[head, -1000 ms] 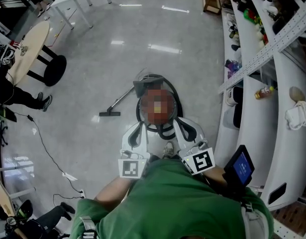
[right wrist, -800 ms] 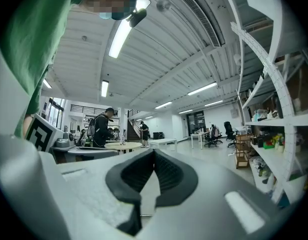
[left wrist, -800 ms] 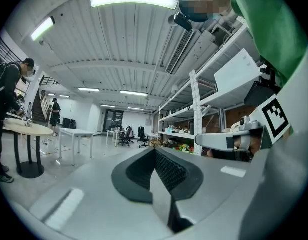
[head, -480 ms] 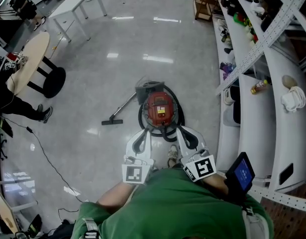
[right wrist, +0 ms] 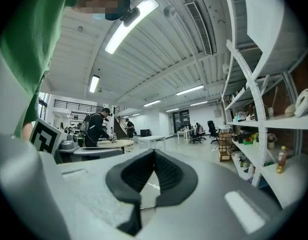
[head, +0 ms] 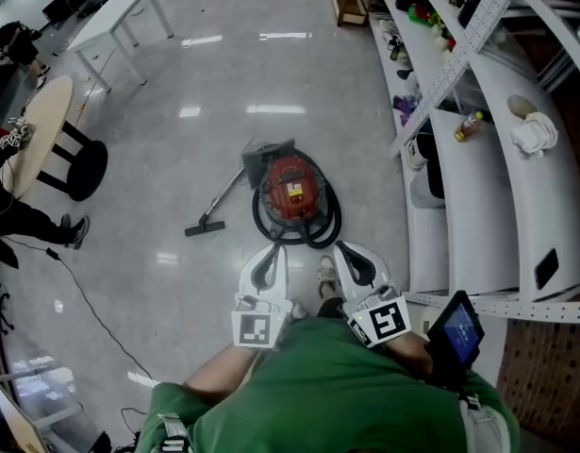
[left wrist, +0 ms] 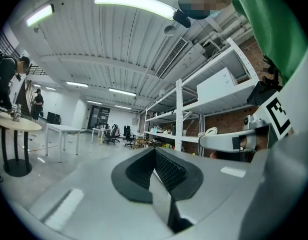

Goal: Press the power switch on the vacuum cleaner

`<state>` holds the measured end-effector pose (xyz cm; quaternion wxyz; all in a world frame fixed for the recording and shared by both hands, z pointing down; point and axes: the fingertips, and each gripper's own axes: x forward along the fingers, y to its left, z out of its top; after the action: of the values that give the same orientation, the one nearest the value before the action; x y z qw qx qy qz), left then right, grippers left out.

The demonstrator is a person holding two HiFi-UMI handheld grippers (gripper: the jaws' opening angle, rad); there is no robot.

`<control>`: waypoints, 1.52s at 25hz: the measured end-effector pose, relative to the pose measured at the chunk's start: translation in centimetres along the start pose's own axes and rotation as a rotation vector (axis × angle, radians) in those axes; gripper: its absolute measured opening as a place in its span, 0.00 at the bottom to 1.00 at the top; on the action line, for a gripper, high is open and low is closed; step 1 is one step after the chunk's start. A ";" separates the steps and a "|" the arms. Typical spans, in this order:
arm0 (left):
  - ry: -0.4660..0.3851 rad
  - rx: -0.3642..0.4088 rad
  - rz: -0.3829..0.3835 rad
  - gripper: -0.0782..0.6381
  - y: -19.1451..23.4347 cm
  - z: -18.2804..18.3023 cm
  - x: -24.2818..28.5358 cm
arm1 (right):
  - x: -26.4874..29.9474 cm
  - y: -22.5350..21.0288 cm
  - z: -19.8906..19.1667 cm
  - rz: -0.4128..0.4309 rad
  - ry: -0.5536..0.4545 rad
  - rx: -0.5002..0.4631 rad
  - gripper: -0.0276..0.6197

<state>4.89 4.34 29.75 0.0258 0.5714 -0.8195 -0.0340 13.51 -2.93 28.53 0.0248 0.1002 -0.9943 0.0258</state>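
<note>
The red vacuum cleaner (head: 291, 189) stands on the grey floor in the head view, ringed by its black hose (head: 323, 231). Its wand ends in a floor nozzle (head: 205, 226) to the left. My left gripper (head: 273, 250) and right gripper (head: 339, 250) are held side by side in front of the person's green shirt. They are nearer than the vacuum and touch nothing. Both are shut with nothing between the jaws. The left gripper (left wrist: 155, 151) and right gripper (right wrist: 154, 154) views look level across the room and show no vacuum.
White shelving (head: 478, 159) with bottles and oddments runs along the right. At the left stand a round table (head: 44, 121), a black stool (head: 77, 168) and a white table (head: 110, 17). A cable (head: 91, 300) trails over the floor. The person's shoe (head: 325, 276) shows between the grippers.
The head view has swung, so the shelving and the vacuum sit differently in view. The vacuum now lies a little farther from the gripper tips. Both grippers stay shut near the body.
</note>
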 end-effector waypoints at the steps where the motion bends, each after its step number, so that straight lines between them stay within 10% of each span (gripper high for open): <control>1: -0.001 0.002 -0.007 0.12 -0.3 -0.1 -0.4 | -0.6 0.4 0.0 -0.008 -0.001 -0.002 0.05; 38: 0.006 0.006 0.059 0.12 -6.4 0.3 -1.7 | -6.6 -1.9 -0.1 0.001 0.028 -0.003 0.05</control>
<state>11.40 3.77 28.91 0.0276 0.5471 -0.8361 -0.0289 20.40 -3.47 28.32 0.0388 0.0995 -0.9940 0.0256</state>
